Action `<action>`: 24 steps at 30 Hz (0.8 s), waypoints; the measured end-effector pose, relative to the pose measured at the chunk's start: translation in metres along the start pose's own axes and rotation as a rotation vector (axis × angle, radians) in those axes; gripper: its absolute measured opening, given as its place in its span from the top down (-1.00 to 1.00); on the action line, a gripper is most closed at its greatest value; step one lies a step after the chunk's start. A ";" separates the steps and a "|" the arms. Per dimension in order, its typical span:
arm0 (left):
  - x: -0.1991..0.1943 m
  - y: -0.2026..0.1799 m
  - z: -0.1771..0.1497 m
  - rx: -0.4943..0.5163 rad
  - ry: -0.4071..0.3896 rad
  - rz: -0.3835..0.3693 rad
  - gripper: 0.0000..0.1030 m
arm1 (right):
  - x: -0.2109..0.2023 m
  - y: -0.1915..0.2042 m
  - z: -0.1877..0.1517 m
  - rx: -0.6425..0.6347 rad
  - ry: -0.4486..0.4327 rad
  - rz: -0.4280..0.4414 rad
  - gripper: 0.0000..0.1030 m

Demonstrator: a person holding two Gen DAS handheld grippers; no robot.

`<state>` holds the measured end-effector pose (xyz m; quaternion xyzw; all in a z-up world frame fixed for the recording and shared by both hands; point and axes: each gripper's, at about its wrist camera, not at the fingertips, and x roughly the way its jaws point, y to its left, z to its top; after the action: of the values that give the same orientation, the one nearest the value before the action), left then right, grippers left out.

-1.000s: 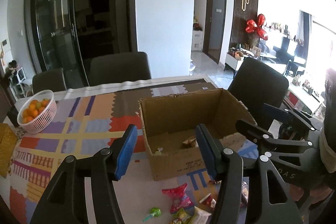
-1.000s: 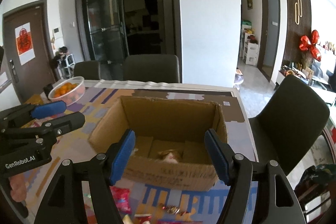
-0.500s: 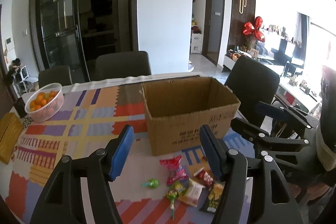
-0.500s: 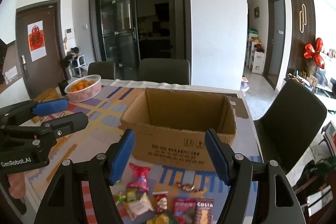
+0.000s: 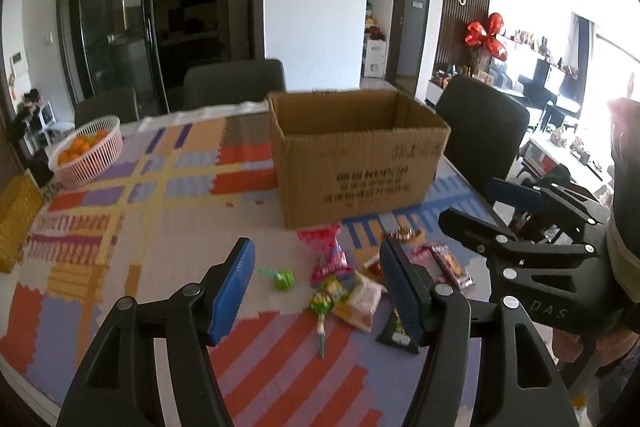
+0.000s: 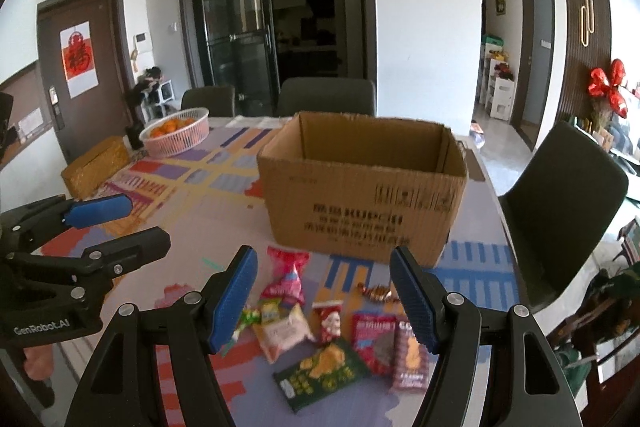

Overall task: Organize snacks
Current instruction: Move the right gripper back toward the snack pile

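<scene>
Both grippers, left (image 5: 316, 291) and right (image 6: 322, 297), hover wide open, empty; snacks (image 6: 332, 331) lie scattered before the box (image 6: 362, 187); best single out one packet, close squarely.

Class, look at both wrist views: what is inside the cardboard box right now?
Only the bare upper inner walls of the cardboard box show. Its front wall hides the floor, so any contents cannot be seen. Snack packets lie outside, in front.

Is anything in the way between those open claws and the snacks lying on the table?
Nothing visible is. The right gripper hangs with jaws open just above the snack packets, and the left gripper likewise. The cardboard box stands behind the pile, open-topped.
</scene>
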<state>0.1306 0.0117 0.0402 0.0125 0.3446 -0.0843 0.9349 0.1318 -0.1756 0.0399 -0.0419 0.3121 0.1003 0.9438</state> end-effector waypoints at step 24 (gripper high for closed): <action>0.061 0.006 -0.069 -0.019 0.176 -0.015 0.02 | 0.044 0.004 -0.068 -0.010 0.207 -0.014 -0.14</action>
<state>0.1332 0.0139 -0.0519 0.0085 0.4265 -0.0868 0.9003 0.1260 -0.1739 -0.0410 -0.0591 0.4073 0.0905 0.9069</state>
